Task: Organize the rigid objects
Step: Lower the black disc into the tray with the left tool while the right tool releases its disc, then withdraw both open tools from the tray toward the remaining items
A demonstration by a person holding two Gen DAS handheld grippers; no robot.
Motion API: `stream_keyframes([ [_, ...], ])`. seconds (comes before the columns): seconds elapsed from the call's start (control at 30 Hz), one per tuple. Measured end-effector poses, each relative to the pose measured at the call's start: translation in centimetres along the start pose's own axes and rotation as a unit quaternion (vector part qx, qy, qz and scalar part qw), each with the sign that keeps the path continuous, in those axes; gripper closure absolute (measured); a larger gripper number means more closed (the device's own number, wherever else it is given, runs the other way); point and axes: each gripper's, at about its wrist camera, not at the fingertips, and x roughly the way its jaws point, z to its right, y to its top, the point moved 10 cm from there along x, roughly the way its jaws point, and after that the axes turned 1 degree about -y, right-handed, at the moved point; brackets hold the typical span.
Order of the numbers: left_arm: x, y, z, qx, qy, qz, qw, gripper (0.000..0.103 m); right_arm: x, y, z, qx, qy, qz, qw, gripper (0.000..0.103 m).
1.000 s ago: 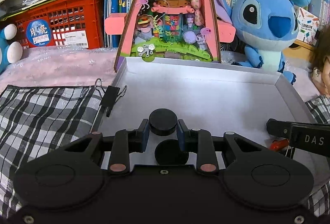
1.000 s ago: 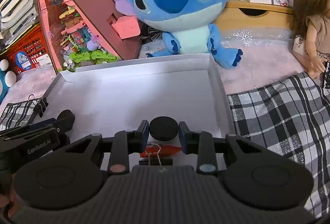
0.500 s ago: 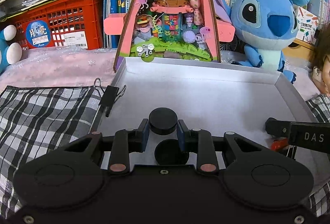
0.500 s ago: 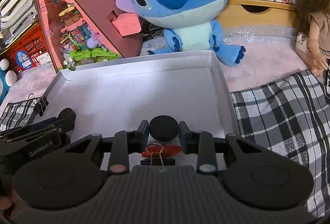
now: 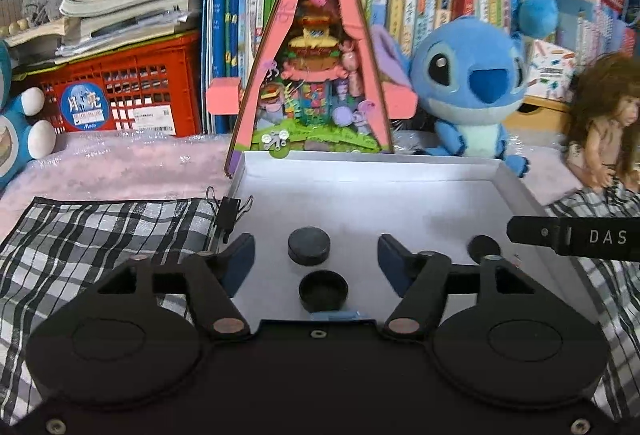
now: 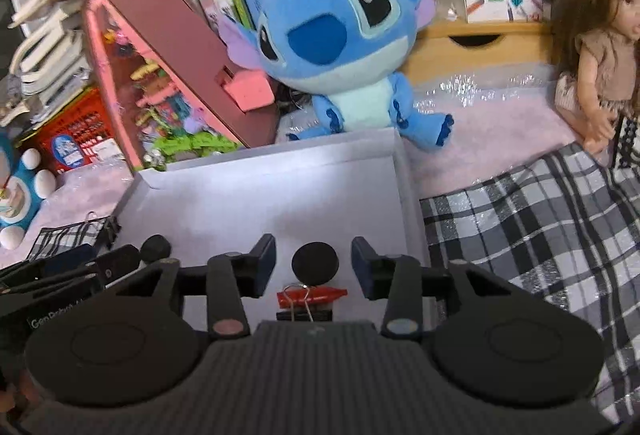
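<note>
Both black pucks lie in the white tray [image 5: 516, 191]: left tongs [image 5: 316, 257] and right tongs [image 6: 314, 265] opening, pads clear of them; binder clip [image 5: 229, 213] at tray's 9 o'clock rim possibly left.

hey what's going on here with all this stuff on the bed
A person is sorting small items into a white tray with a handheld gripper in each hand. The left gripper has its jaws opening around a black round cap that sits on the tray floor, with a second cap lying nearer. The right gripper is likewise opening around another black cap, and neither cap is gripped. A red piece and a binder clip lie just below it.
</note>
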Motion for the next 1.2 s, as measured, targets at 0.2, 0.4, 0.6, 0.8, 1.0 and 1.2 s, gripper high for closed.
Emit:
stream_keyframes([
  [0.2,-3.5,-1.5,0.7,0.022,-0.019,0.018,0.9994,0.023,-3.0,-0.8,-0.7,-0.024,0.021,0.021,0.999,0.029],
  [0.4,-6.5,-4.0,1.8,0.035,-0.044,0.028,0.998,0.02,-5.8,-2.9,-1.5,-0.058,0.039,0.044,0.997,0.019],
  [0.6,-8.9,-6.5,3.1,0.054,-0.059,0.032,0.9963,0.02,-7.9,-5.7,-2.4,-0.093,0.053,0.051,0.993,0.017],
  [0.8,-10.7,-8.6,3.5,0.047,-0.078,0.032,0.9953,0.019,-10.0,-7.5,-2.4,-0.114,0.057,0.068,0.989,0.015],
  [1.0,-12.2,-10.1,3.4,0.057,-0.076,0.037,0.9947,0.017,-11.4,-9.1,-1.8,-0.122,0.056,0.072,0.988,0.015],
  [1.2,-13.4,-12.0,3.0,0.062,-0.076,0.034,0.9946,0.016,-12.1,-10.7,-1.3,-0.126,0.056,0.07,0.988,0.014],
])
